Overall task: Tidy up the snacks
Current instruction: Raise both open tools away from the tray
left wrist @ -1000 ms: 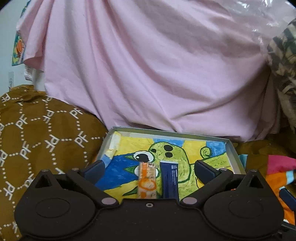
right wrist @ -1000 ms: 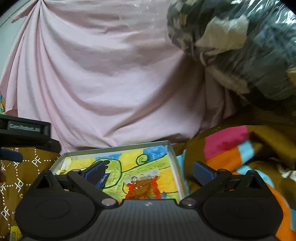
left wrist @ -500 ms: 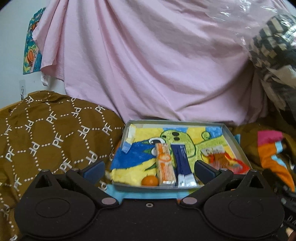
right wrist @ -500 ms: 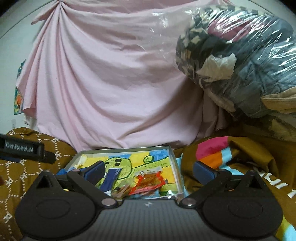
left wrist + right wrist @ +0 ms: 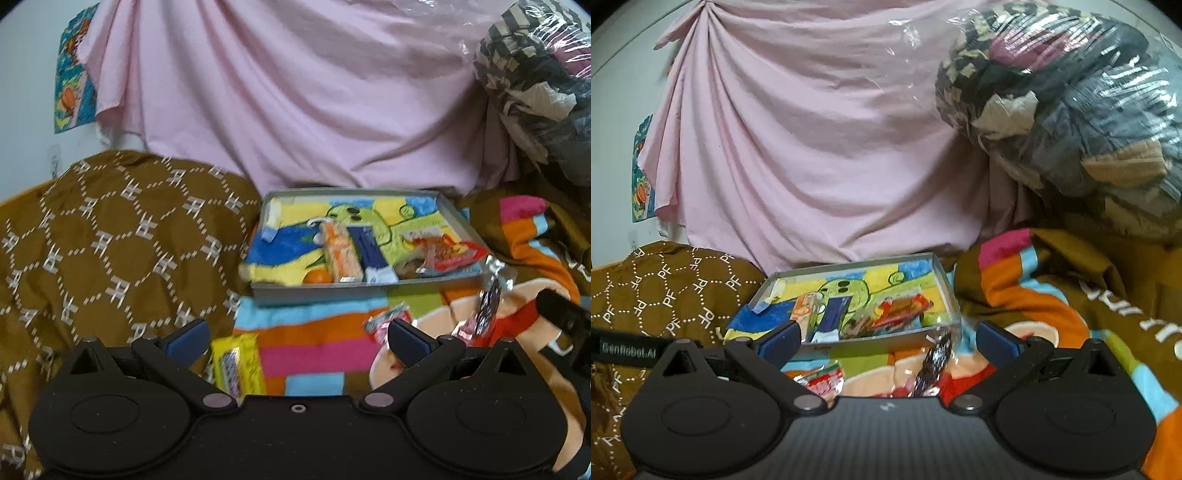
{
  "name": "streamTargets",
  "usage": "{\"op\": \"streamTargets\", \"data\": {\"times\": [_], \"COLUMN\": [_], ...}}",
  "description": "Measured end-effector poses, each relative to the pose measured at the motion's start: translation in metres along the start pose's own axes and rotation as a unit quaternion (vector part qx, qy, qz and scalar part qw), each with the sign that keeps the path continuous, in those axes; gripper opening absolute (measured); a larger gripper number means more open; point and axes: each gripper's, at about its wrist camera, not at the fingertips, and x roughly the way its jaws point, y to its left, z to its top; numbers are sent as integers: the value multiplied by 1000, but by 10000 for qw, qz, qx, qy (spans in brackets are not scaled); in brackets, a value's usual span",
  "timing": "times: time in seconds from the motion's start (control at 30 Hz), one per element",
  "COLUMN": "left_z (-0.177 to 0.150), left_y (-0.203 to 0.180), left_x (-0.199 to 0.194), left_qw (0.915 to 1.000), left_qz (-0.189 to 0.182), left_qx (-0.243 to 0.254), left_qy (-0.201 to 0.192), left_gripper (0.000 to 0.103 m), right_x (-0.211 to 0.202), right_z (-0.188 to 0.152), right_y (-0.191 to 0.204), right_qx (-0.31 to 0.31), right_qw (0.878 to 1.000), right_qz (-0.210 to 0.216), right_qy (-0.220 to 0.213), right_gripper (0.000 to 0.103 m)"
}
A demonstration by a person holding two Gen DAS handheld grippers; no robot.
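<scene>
Left gripper (image 5: pixel 297 338): spread wide, holding nothing.
Right gripper (image 5: pixel 888 338): spread wide, holding nothing.
Tray (image 5: pixel 332 286): contains orange packet (image 5: pixel 340 253), blue packet (image 5: pixel 369 251), red packet (image 5: pixel 447 253).
Yellow packet (image 5: pixel 236 363): loose on striped blanket (image 5: pixel 314 339), near the tray.

- The left gripper (image 5: pixel 298 339) is made of black plastic, with two round bumps on its flat body.
- Its fingers (image 5: pixel 186 338) are tipped with dark blue pads.
- A small silver screw is seen at each finger joint, and a tiny ring in the middle.
- The right gripper (image 5: pixel 888 336) is built the same, but fine ridges are seen on its grey-black body.
- White letters "GenRobot.AI" are printed on a black bar at the left in the right wrist view.
</scene>
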Motion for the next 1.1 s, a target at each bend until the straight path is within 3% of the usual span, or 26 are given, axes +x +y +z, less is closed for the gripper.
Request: {"op": "streamTargets", "data": {"times": [0.23, 0.57, 1.1], "left_z": [-27, -49, -67], "left_y": [15, 35, 40], "left_x": [-6, -9, 3], "left_qw": [9993, 9972, 9934], "left_qz": [128, 252, 403], "left_qx": [-33, -135, -80], "left_qy": [361, 690, 1074], "left_gripper": [102, 102, 102], "right_x": [-12, -14, 14], "right_z": [-10, -24, -45], "right_y": [5, 20, 33], "right_qx": [251, 71, -273], "right_qw": [9990, 9966, 9795], "right_qz": [90, -128, -309], "right_qy": [357, 814, 1970], "right_gripper": [103, 103, 103]}}
